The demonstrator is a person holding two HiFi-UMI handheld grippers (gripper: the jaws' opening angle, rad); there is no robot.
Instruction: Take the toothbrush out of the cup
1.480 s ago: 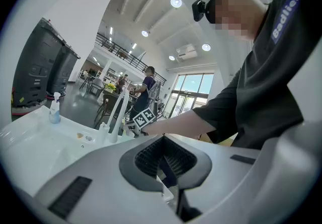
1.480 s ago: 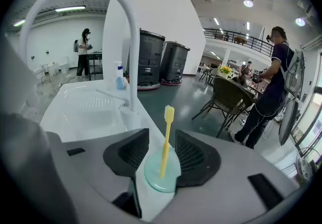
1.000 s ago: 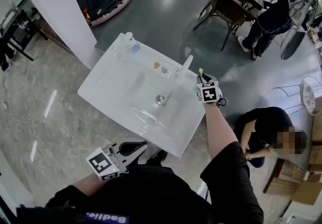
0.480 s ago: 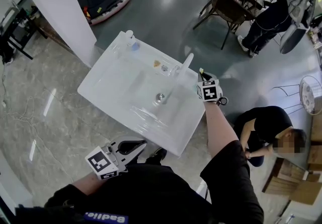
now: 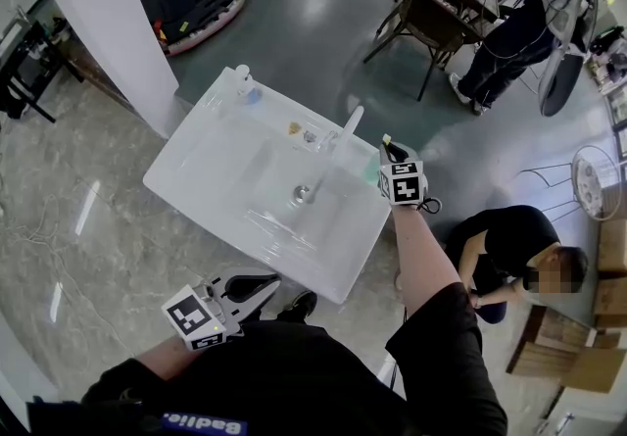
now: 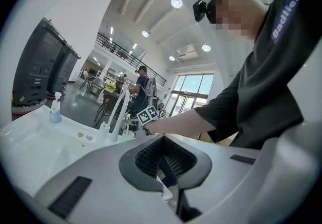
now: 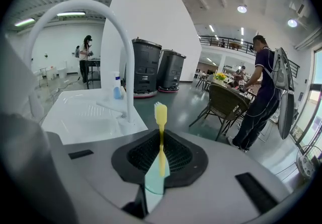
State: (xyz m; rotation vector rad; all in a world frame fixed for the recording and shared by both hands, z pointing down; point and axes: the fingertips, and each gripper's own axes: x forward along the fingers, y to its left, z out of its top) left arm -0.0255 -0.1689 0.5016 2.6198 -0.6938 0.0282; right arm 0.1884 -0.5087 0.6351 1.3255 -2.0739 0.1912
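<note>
Toothbrush (image 7: 160, 115) in right gripper (image 7: 160, 153) beside faucet (image 7: 130, 77); bottle (image 5: 245, 87) on sink (image 5: 220, 179) corner.

White sink (image 5: 220, 174), faucet (image 5: 344, 126), soap bottle (image 5: 245, 85)

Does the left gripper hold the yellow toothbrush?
No: the toothbrush stands bristles up between the right gripper's jaws, which have just been closing on it; the left gripper holds nothing.

There's your white basin (image 5: 216, 169) standing on the glossy grey floor (image 5: 323, 23), curved white faucet (image 5: 348, 122) up at its far rim, a small pump bottle (image 5: 245, 83) on the far-left corner, drain (image 5: 303, 194) mid-bowl.
</note>
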